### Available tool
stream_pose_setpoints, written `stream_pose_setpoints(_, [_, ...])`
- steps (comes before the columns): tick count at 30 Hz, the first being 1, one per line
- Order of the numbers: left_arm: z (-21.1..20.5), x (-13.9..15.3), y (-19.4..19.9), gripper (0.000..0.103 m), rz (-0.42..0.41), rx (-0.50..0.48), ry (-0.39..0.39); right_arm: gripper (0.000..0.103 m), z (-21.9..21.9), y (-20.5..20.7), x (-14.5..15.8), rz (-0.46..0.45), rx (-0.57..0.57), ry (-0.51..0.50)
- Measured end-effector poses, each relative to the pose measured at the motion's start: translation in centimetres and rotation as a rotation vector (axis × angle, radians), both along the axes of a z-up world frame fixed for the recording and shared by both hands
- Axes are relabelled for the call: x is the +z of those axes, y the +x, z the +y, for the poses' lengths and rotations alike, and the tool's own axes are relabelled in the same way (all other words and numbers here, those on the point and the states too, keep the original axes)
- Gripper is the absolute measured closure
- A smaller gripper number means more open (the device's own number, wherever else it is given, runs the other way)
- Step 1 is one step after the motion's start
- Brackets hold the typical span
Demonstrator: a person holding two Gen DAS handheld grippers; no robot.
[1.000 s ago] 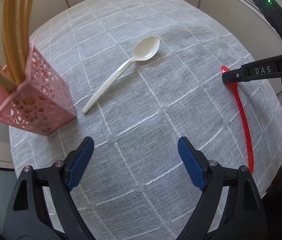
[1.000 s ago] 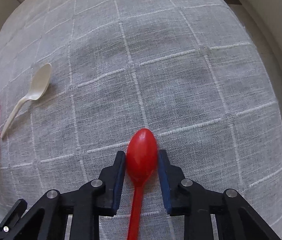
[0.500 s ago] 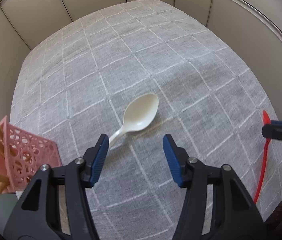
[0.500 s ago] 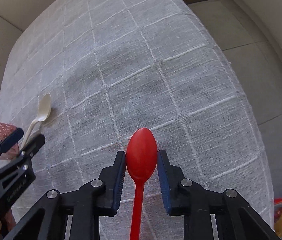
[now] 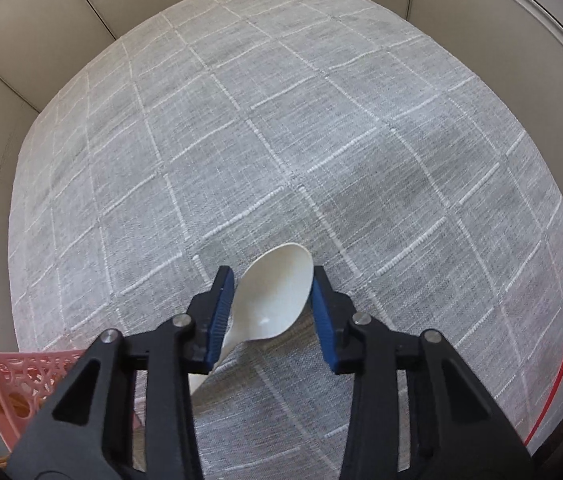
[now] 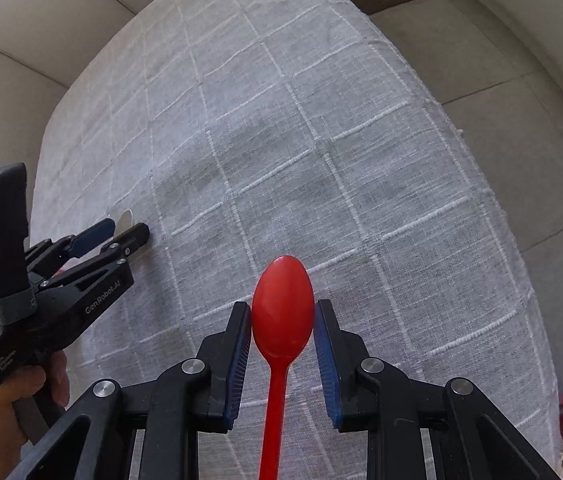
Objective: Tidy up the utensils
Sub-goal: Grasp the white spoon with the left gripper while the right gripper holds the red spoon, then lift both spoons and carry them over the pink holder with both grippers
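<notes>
The left hand-held gripper has just been closing around the bowl of a glossy cream plastic spoon lying on the grey checked counter, its blue pads at the bowl's edges. The right hand-held gripper pinches a smooth red plastic spoon by its oval bowl, the thin handle running back between the jaws. A pink lattice holder stands at the counter's near left corner.

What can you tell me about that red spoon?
The red spoon looks like smooth, glossy plastic: an oval bowl and a long, thin, straight handle. Its bowl sits between the blue pads of the right hand-held gripper, which press on its edges and grip it. The bowl points away from the camera, above the grey checked tablecloth; the handle runs back out of view.
</notes>
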State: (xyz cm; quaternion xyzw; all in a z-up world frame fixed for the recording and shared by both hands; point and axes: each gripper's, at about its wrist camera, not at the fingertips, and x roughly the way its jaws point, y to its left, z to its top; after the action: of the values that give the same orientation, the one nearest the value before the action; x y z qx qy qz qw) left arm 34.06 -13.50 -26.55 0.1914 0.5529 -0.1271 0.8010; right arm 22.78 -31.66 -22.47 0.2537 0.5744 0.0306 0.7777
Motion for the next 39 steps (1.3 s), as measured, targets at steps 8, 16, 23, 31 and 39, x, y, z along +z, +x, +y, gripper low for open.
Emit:
stream_pose_setpoints(8, [0.3,0.8,-0.9,0.095,-0.007,0.032,-0.054,0.074,0.0,0.4,0.0,0.0,-0.002,0.002])
stream_pose_setpoints(16, [-0.3,4.1,-4.3,0.095,-0.086,0.024,-0.109,0.074,0.1,-0.2,1.1,-0.036,-0.015,-0.005])
stream_pose_setpoints(23, [-0.2,7.7,-8.3,0.095,-0.159,-0.015,-0.217,0.074,0.6,-1.7,3.1,-0.102,-0.034,-0.014])
stream_pose_setpoints(31, [1.2,12.4,-14.7,0.095,-0.257,-0.075,-0.347,0.074,2.0,-3.7,5.7,-0.189,-0.033,-0.029])
stream_pose_setpoints(39, [6.8,19.2,-19.1,0.095,-0.431,-0.052,-0.503,0.074,4.2,-4.9,8.0,-0.263,-0.017,-0.025])
